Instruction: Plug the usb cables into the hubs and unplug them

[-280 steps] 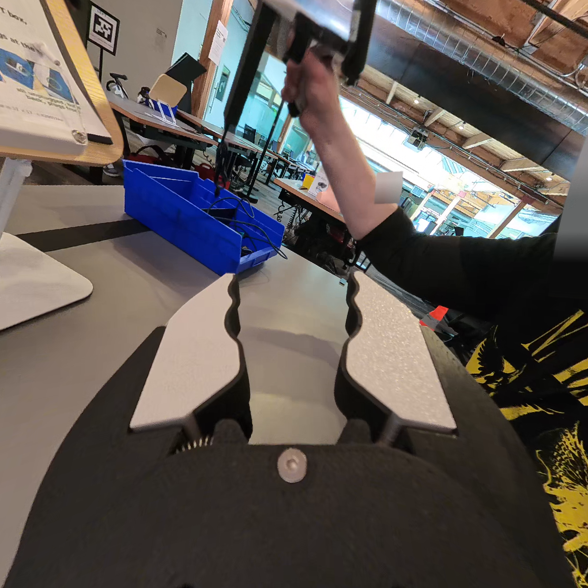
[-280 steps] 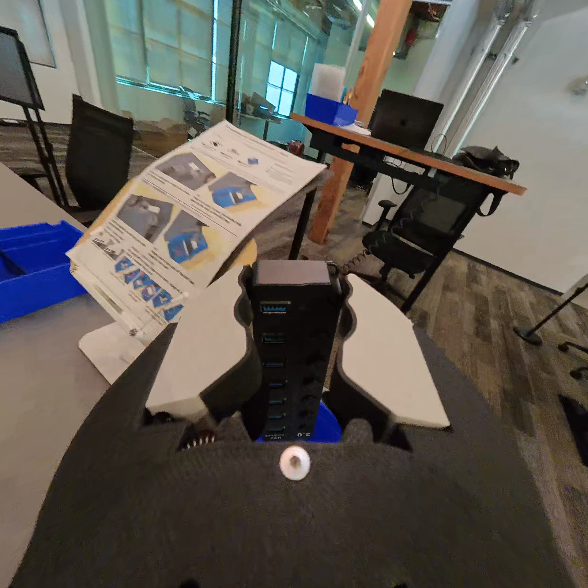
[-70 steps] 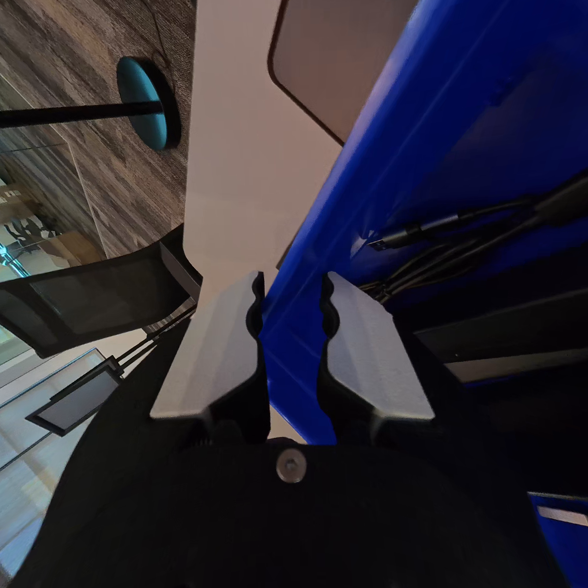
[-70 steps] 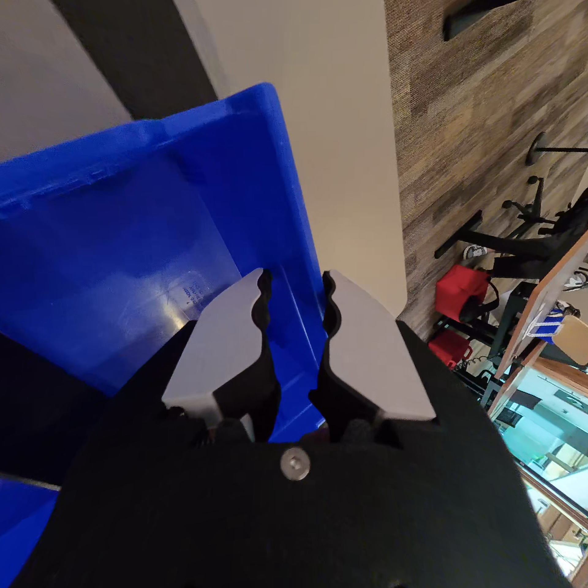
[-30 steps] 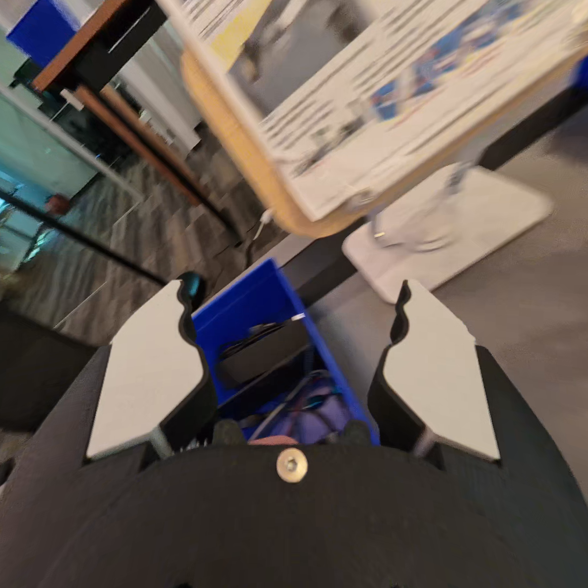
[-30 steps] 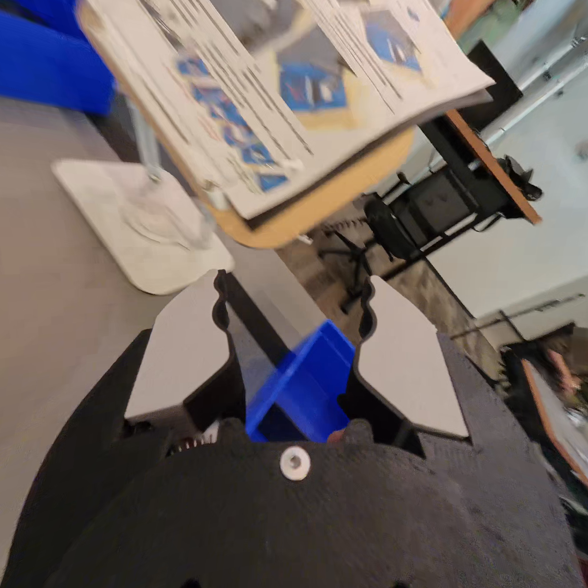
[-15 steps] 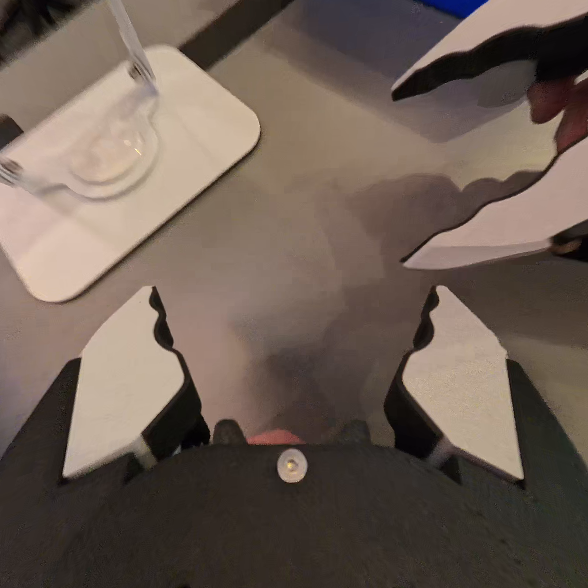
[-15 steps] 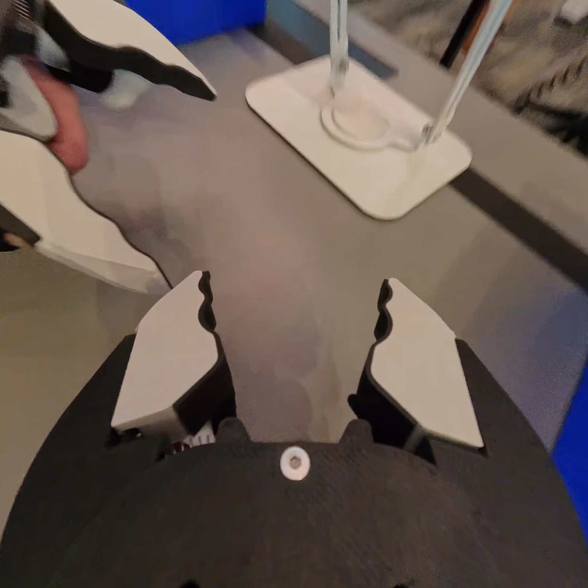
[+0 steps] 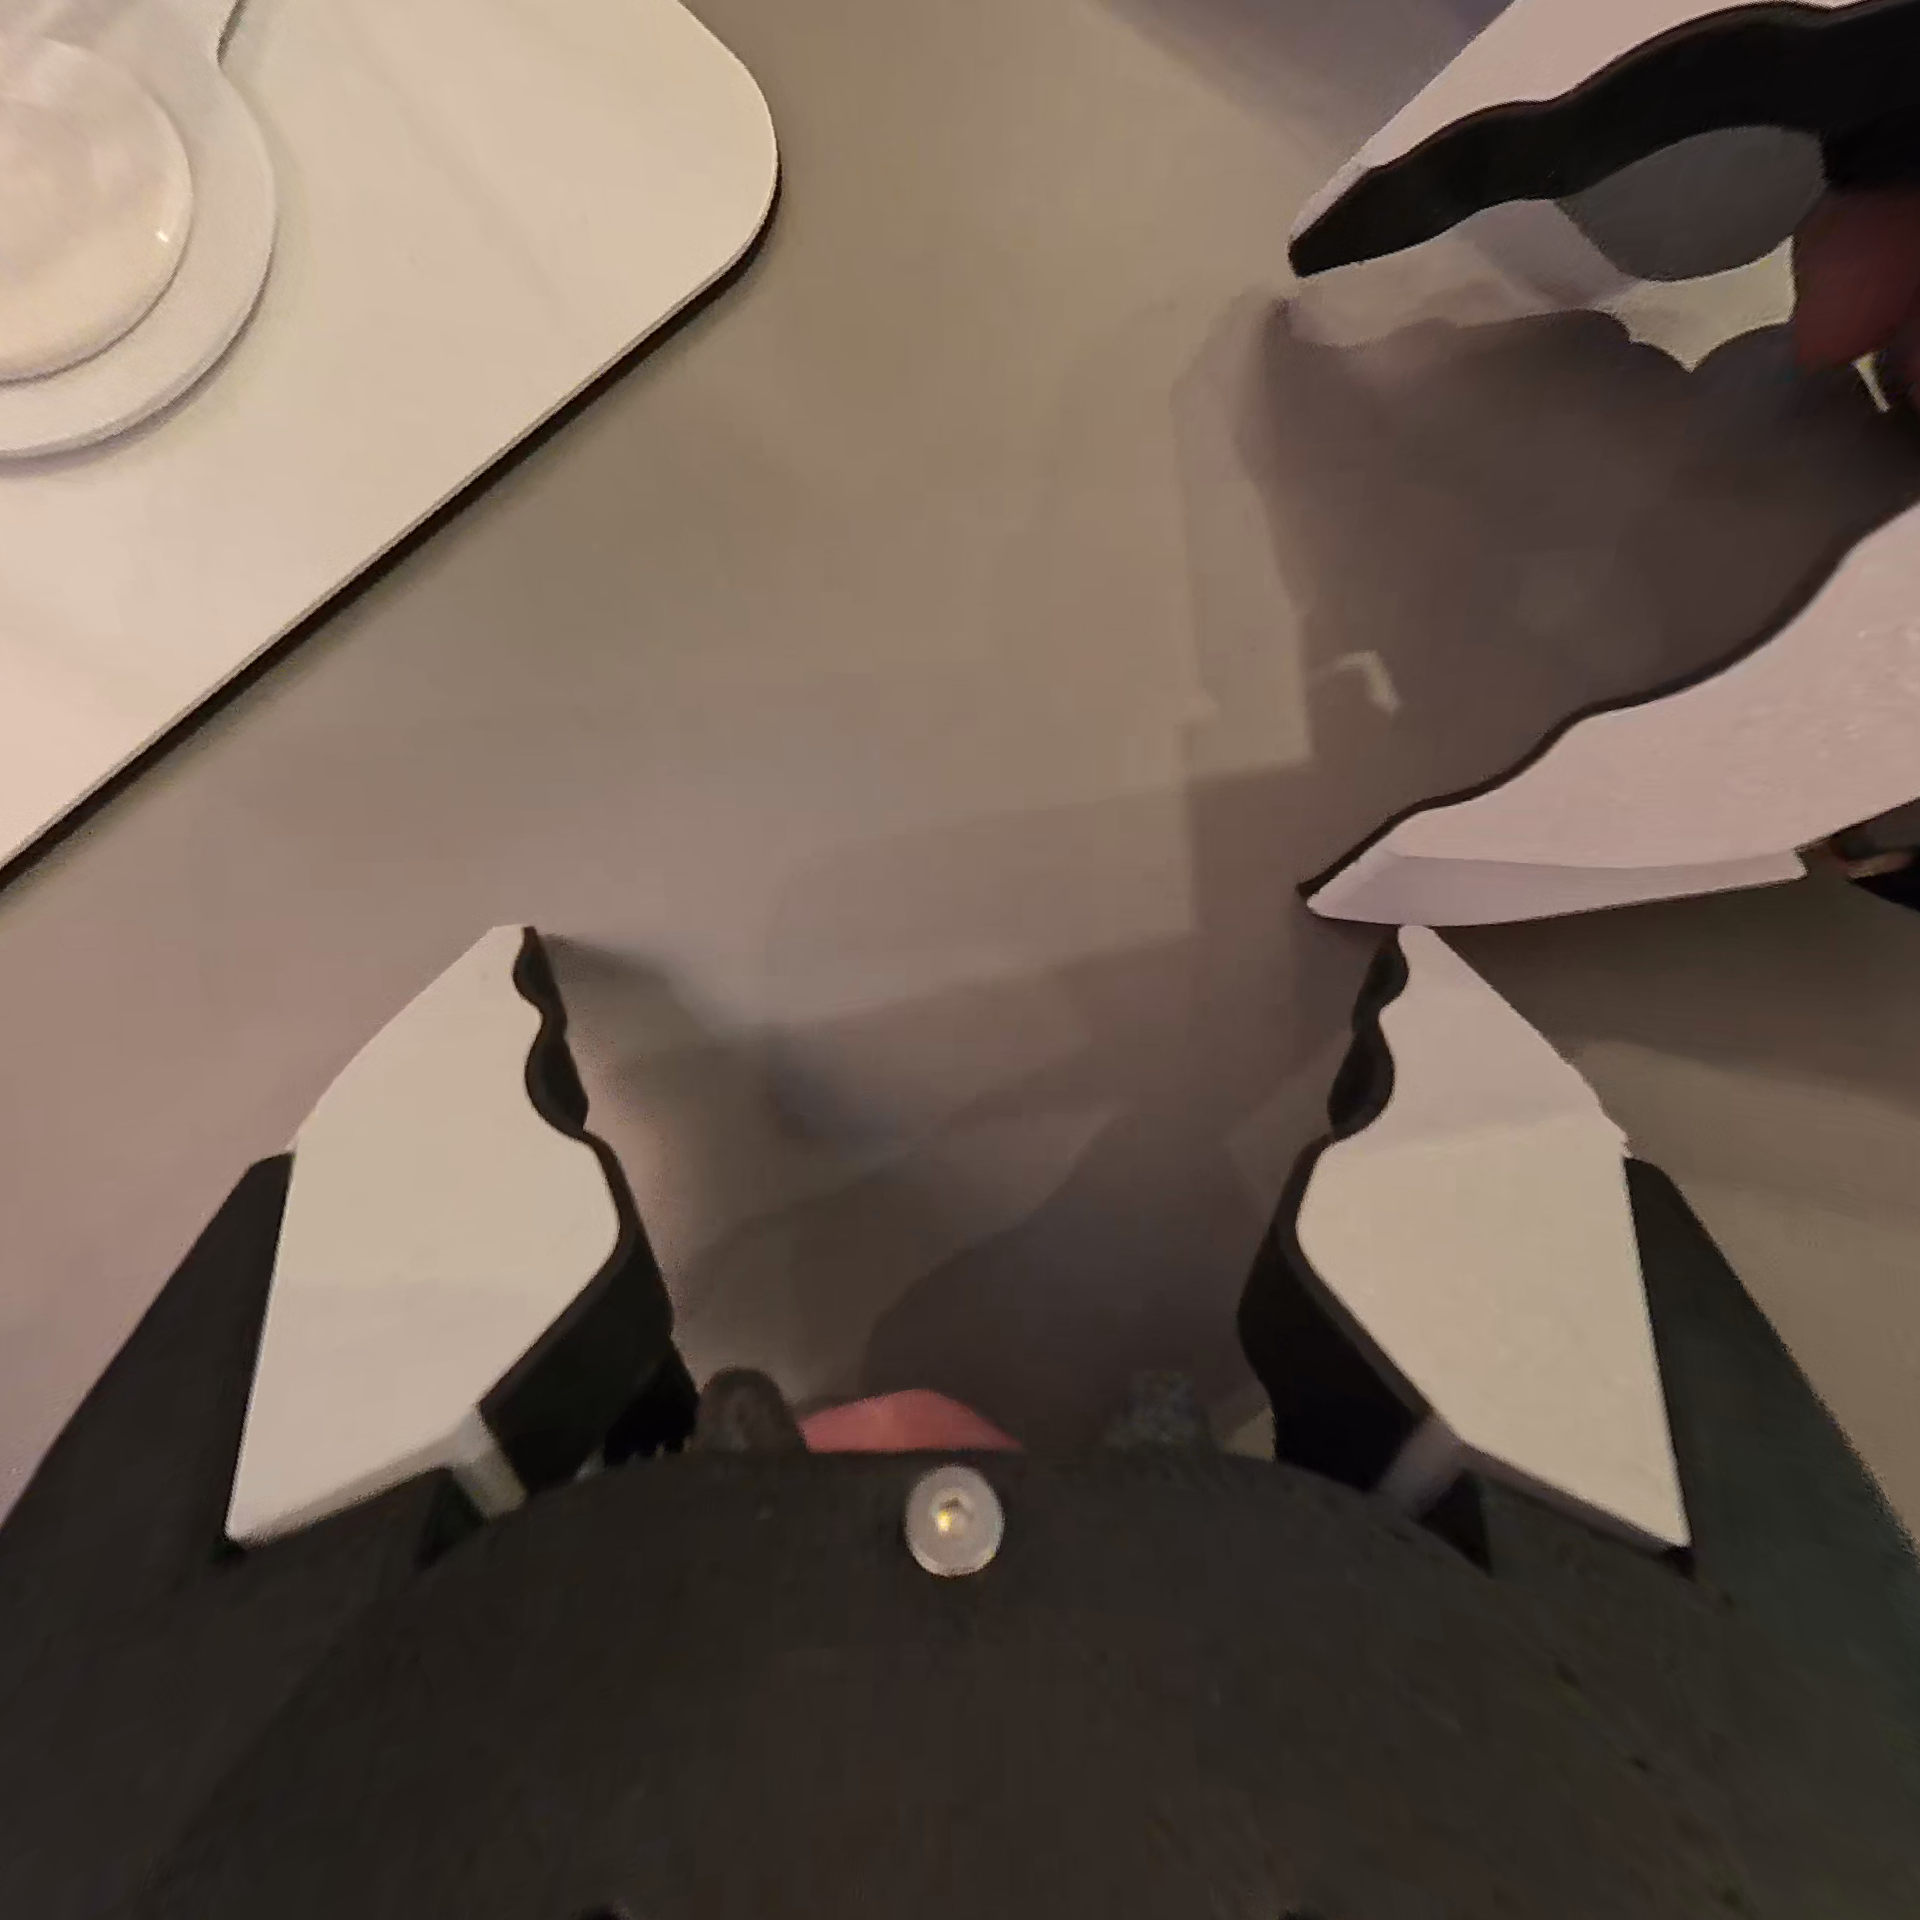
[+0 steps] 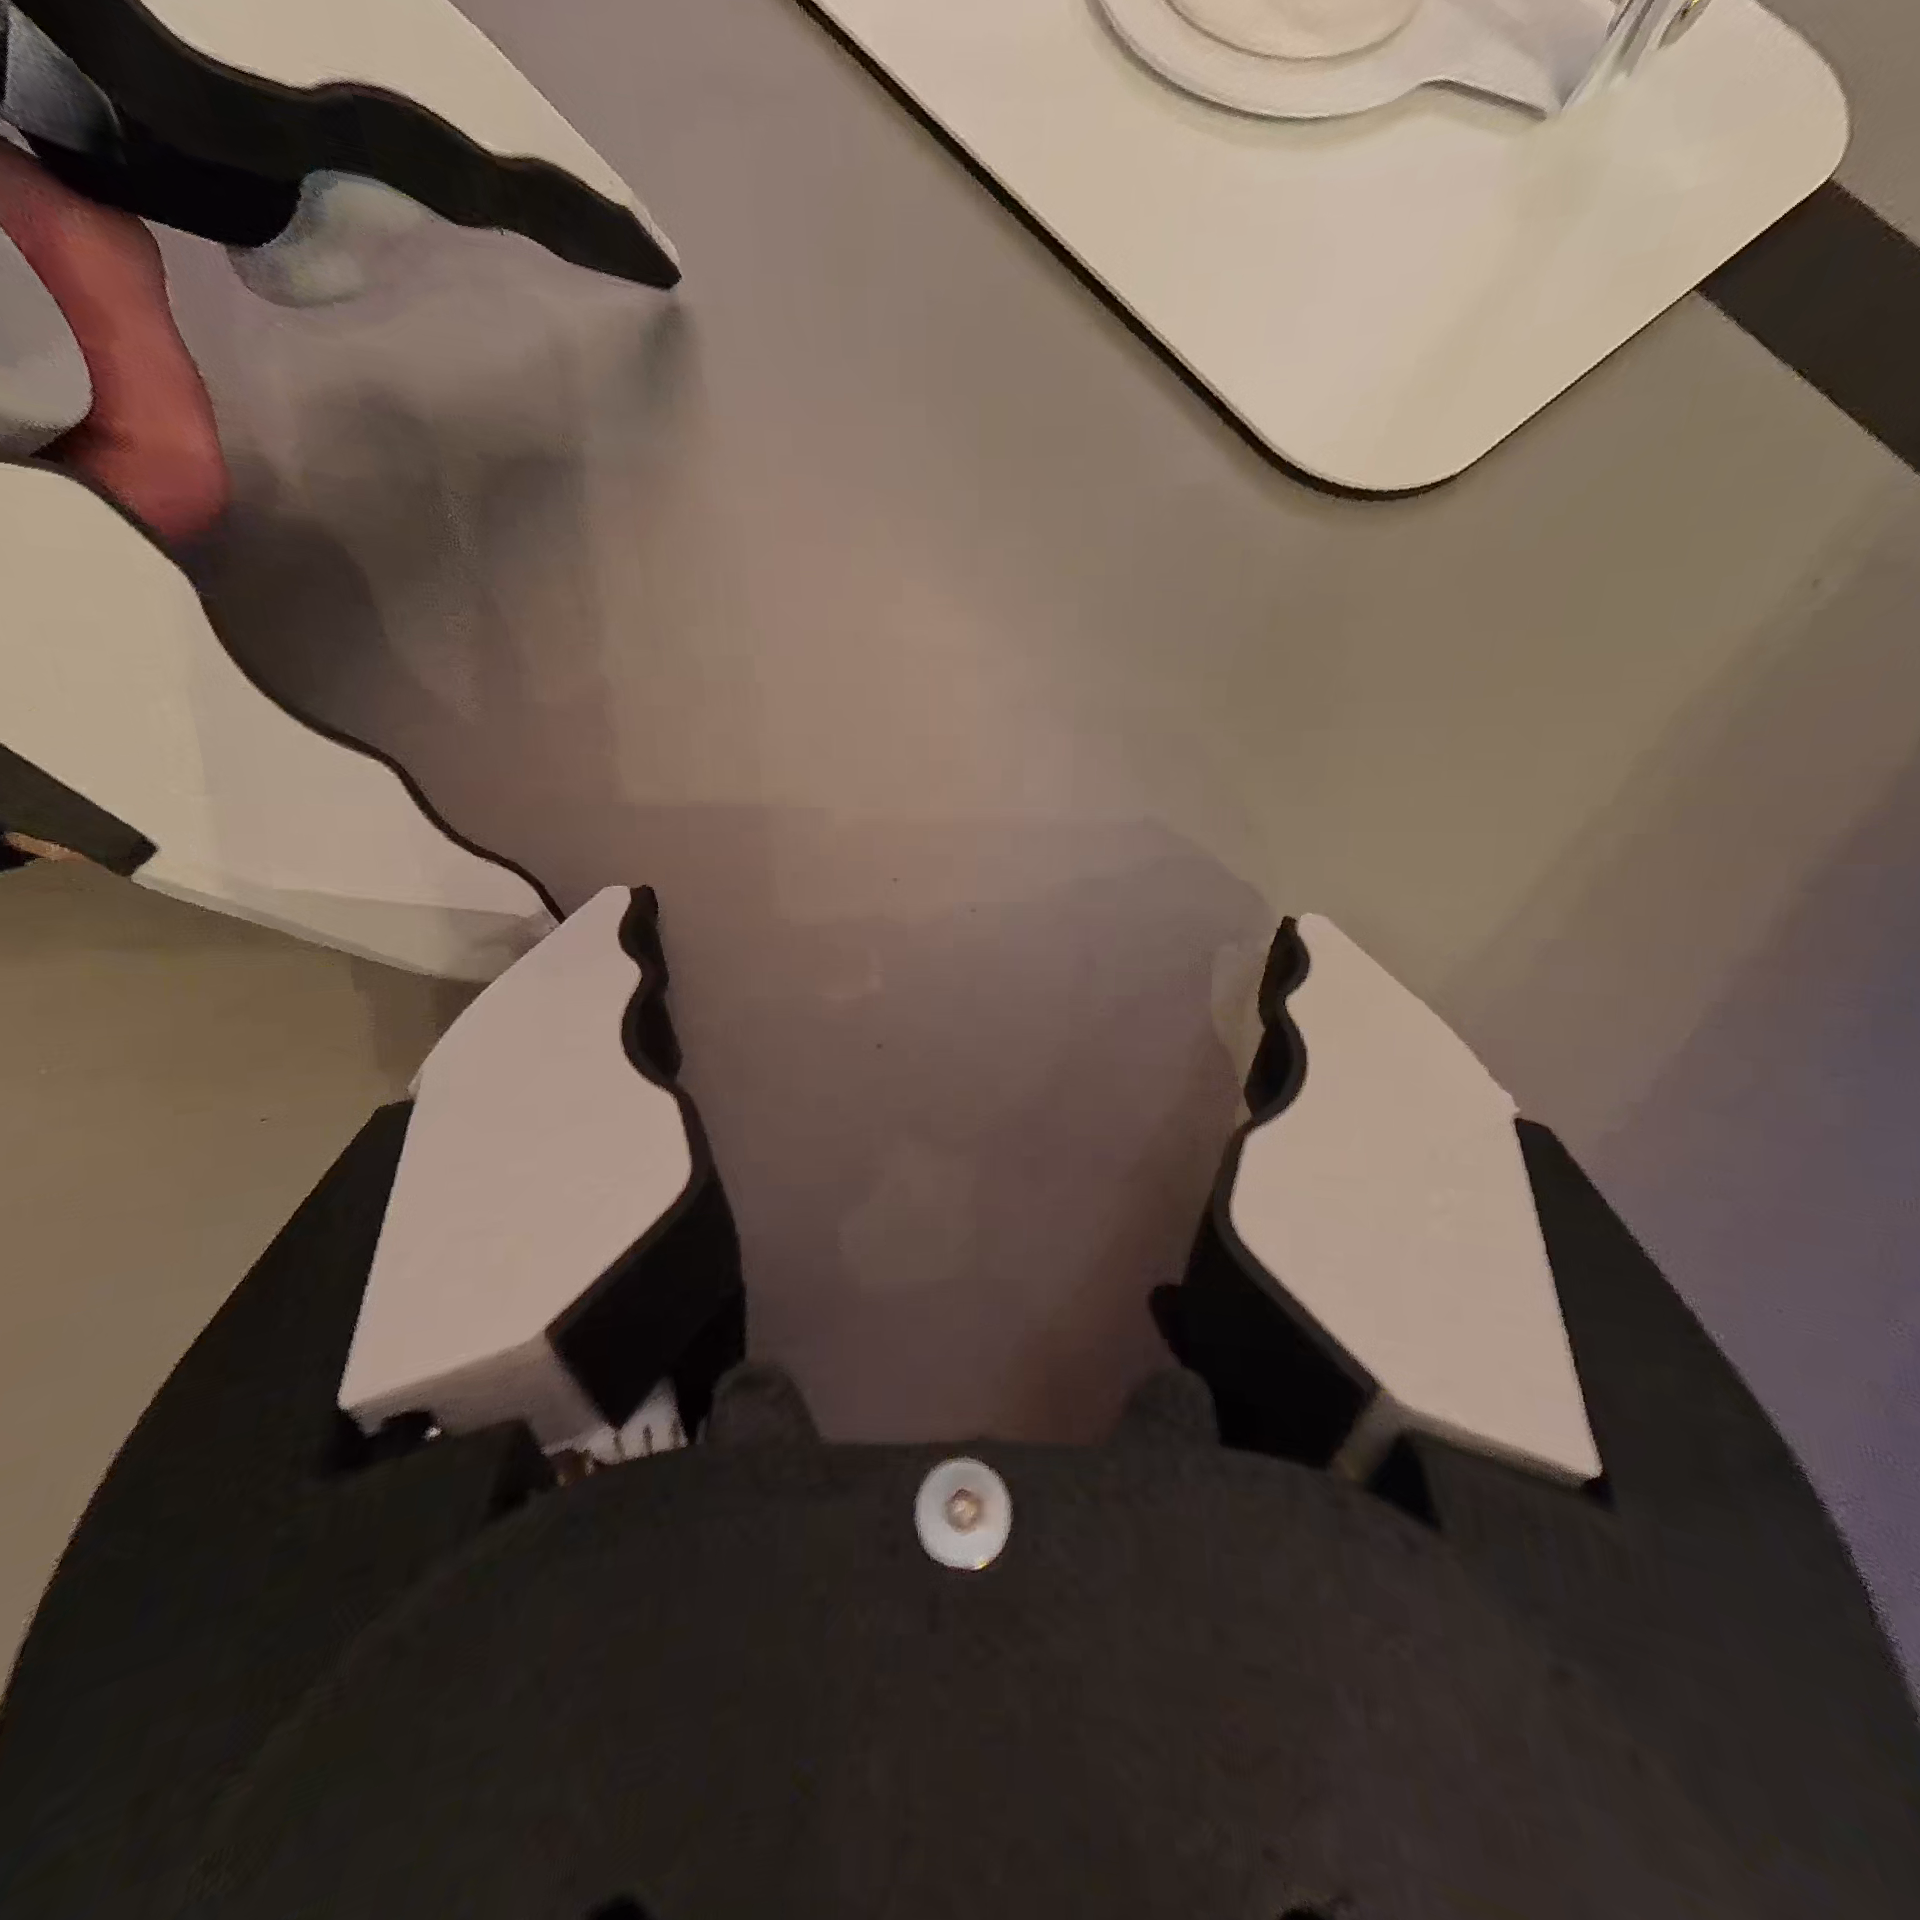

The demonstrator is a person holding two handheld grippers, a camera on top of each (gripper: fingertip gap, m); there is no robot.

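Note:
No hub or cable shows in either view. Both grippers point down at the bare grey table [image 9: 935, 644]. My left gripper [image 9: 958, 935] is wide open with nothing between its fingers. My right gripper [image 10: 964, 909] is also open and empty. Each shows in the other's view: the right gripper [image 9: 1301, 577] at the upper right of the left wrist view, the left gripper [image 10: 613, 597] at the upper left of the right wrist view. Their nearest fingertips almost meet. A person's fingertip [image 10: 145, 416] shows on the left gripper.
The white base plate of the sign stand [image 9: 416, 312] lies on the table beyond the grippers, with its clear foot [image 9: 62, 239]. It also shows in the right wrist view [image 10: 1351, 239], next to a dark strip in the table [image 10: 1829, 301].
Within the last second both grippers swung away from the blue bin and the sign, tipped down to the table, opened wider and came close together. Long before, the right gripper held a black hub; it holds nothing now.

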